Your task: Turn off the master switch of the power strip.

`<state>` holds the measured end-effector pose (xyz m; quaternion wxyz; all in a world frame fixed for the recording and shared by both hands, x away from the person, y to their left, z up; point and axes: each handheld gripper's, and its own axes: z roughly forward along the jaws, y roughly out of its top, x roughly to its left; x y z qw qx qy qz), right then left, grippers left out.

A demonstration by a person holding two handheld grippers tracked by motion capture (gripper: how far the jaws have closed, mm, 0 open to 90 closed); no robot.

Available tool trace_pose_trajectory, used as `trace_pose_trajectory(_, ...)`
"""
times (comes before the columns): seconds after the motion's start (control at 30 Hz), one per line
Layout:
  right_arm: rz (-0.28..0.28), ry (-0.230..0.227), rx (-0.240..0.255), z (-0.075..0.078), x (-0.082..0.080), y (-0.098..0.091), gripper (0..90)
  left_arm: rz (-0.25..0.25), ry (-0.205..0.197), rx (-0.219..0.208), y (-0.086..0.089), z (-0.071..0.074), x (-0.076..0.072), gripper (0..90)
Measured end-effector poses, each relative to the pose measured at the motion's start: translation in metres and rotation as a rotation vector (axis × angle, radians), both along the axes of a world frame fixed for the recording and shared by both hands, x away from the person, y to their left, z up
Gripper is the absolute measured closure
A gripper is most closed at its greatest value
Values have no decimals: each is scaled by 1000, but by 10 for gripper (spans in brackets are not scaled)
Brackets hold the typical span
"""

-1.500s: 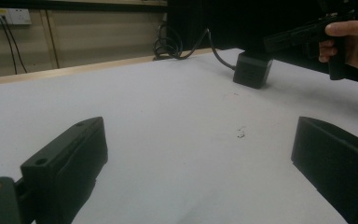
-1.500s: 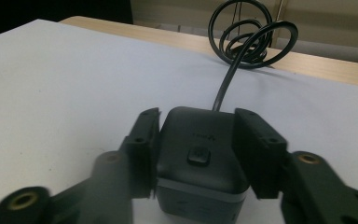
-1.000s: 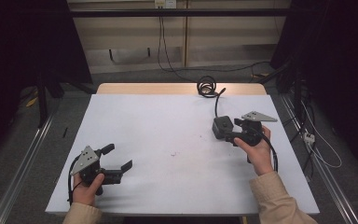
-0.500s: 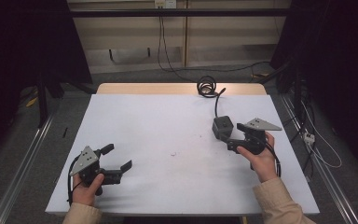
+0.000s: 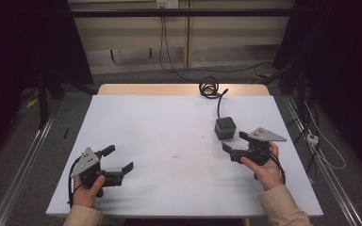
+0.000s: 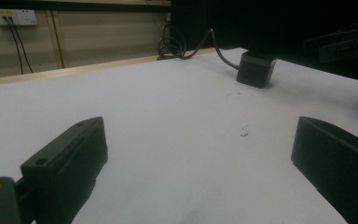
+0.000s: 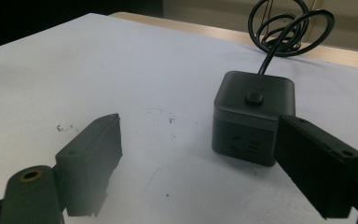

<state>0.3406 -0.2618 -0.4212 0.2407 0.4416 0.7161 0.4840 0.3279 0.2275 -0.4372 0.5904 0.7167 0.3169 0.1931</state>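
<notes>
The cube power socket point(image 5: 226, 127) sits right of centre on the white table point(image 5: 169, 127). It has no long axis. Its cord point(image 5: 210, 87) runs toward the far edge and coils there. My right gripper point(image 5: 232, 146) is just beside it, jaws wide, empty. My left gripper point(image 5: 119, 160) is well apart, jaws wide, empty. The right gripper view shows its top button point(image 7: 254, 96) and front outlet slots.

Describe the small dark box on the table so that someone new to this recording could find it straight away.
Start from the white table and go to its far right part, just ahead of the right gripper. There sits a dark grey cube, apart from the open jaws. It has a small button on top, socket slots on its side, and a black cable running to a coil at the far edge.
</notes>
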Motion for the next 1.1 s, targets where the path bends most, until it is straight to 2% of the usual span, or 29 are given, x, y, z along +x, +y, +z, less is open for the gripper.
trace_pose_trajectory(1.1, 46, 2, -22, -13, -33, -1, 159, -1, 2, -1, 1, 0, 0, 32)
